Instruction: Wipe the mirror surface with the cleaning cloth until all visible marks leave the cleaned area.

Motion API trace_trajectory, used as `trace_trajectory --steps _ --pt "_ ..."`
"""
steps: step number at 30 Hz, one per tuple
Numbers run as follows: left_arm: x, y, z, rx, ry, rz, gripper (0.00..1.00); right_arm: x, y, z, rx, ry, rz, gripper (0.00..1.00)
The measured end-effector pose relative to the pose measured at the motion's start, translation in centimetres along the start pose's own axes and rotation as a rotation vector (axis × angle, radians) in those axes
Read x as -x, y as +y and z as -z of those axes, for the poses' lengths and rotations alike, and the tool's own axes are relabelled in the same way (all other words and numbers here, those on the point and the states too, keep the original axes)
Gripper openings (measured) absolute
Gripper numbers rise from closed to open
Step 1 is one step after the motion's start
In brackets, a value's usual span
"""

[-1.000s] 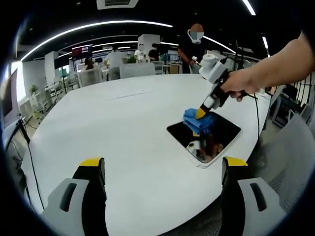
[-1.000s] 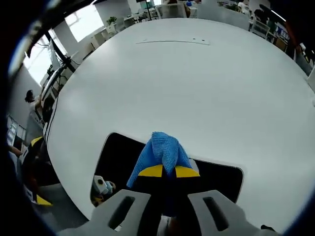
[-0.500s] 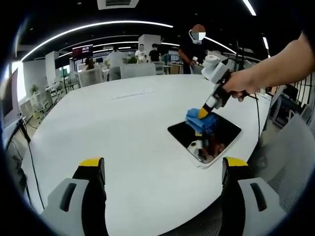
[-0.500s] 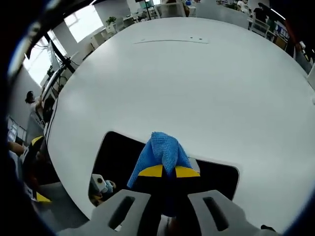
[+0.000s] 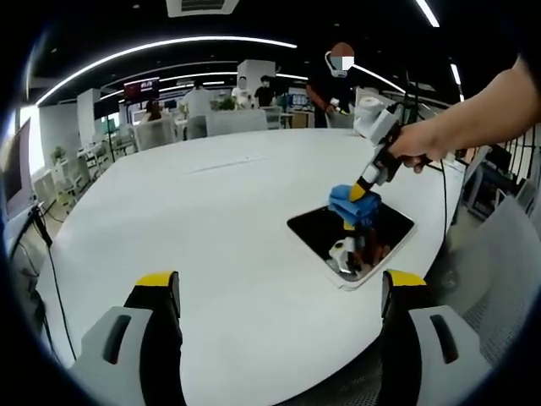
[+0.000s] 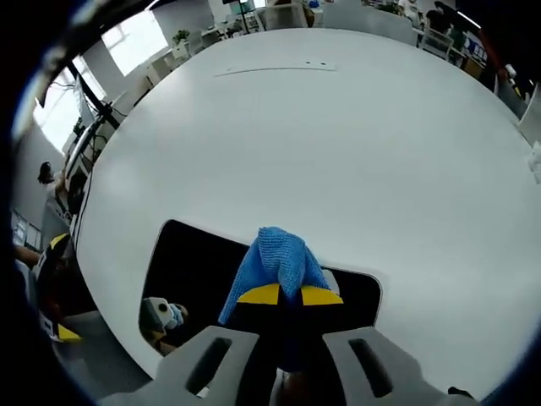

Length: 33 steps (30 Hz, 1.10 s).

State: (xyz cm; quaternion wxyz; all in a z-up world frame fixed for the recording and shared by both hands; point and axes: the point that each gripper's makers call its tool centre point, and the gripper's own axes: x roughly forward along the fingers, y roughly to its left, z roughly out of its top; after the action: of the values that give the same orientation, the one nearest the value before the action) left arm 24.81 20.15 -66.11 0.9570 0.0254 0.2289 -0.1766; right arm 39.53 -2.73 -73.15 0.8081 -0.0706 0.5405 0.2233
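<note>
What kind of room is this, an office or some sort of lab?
Most likely an open-plan office: a big white meeting table, rows of desks and chairs behind it, long ceiling strip lights, and people standing further back.

An open-plan office is shown, or possibly a demonstration floor of one. A large white oval table (image 5: 211, 220) is set under long curved ceiling light strips (image 5: 161, 44), with rows of white desks and chairs (image 5: 156, 131) and a wall screen (image 5: 140, 88) seen behind it. Several people (image 5: 336, 85) are seen standing in the background, and bright windows (image 6: 139, 38) are visible along one side.
</note>
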Motion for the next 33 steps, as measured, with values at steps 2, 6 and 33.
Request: trace_trajectory --steps 2,6,33 --pt "0.0 -0.1 0.0 -0.004 0.004 0.003 0.98 0.2 -0.2 0.1 -0.005 0.003 0.005 0.01" --pt "0.0 -0.2 0.0 -0.007 0.004 0.004 0.98 0.0 -0.2 0.1 -0.009 0.006 0.005 0.01" --pt "0.1 -0.1 -0.2 0.0 -0.008 -0.003 0.98 0.9 0.3 3.3 -0.091 -0.013 0.002 0.0"
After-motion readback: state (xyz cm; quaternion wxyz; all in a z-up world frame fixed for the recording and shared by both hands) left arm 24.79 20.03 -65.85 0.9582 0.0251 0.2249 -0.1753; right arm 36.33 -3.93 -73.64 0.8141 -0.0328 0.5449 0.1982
